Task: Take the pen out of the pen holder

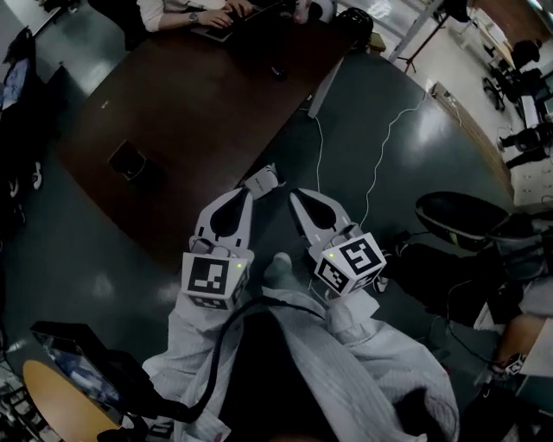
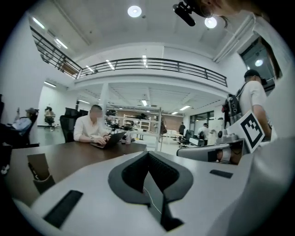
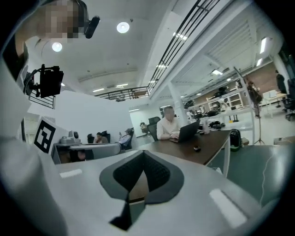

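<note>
A small dark open-topped box (image 1: pixel 129 161) stands on the long brown table (image 1: pixel 199 112); it shows at the left of the left gripper view (image 2: pixel 39 169) as well. I cannot make out a pen in it. Both grippers are held side by side over the floor, just off the table's near edge, pointing roughly level toward the table. My left gripper (image 1: pixel 263 179) (image 2: pixel 148 154) has its jaws closed together with nothing between them. My right gripper (image 1: pixel 297 198) (image 3: pixel 143 153) is likewise shut and empty. The box lies well to the left of both.
A person types on a laptop (image 1: pixel 216 24) at the table's far end (image 2: pixel 94 131). A small dark object (image 1: pixel 276 72) lies on the table. White cables (image 1: pixel 380 147) run over the floor. A black chair (image 1: pixel 454 216) stands right, an orange round table (image 1: pixel 60 401) lower left.
</note>
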`<state>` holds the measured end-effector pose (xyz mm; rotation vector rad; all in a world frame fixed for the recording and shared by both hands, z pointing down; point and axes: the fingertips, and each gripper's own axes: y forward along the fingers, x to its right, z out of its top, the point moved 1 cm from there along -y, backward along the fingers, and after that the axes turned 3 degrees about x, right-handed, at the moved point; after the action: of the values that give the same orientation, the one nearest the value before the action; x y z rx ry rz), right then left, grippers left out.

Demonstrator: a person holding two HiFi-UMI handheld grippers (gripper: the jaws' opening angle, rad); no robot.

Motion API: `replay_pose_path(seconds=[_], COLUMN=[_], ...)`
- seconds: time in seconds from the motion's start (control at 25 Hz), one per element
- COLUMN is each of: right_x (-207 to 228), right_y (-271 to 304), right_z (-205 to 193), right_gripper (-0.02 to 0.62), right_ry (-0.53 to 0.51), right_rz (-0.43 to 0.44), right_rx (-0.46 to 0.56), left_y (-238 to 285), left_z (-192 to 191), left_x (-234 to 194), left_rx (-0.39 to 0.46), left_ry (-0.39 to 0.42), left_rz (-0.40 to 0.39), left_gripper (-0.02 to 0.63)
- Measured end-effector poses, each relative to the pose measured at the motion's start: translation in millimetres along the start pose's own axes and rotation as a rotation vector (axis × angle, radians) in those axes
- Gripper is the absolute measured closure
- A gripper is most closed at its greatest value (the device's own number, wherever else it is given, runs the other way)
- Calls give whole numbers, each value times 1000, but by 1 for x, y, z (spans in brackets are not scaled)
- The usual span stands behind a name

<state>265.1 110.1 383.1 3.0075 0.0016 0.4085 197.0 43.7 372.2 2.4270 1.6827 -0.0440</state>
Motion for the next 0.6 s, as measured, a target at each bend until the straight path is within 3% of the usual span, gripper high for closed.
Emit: replay_pose_path(seconds=[0.16,0.32,0.6], right_x=[3,-17,-106], right_y=[33,75,156], right_z=[-7,-33,-39], right_gripper=[592,592,592], right_ry=[20,43,-7], right_rz=[209,344,572], right_rx=[-96,-170,-243], left_y=[-15,-44,-108], left_z=[-3,-21,-18], left_x=[-27,-68,-174], left_rx=[-1,-12,11], left_ry=[-60,-83,-139], left_rz=[251,425,695], left_gripper=[601,601,601])
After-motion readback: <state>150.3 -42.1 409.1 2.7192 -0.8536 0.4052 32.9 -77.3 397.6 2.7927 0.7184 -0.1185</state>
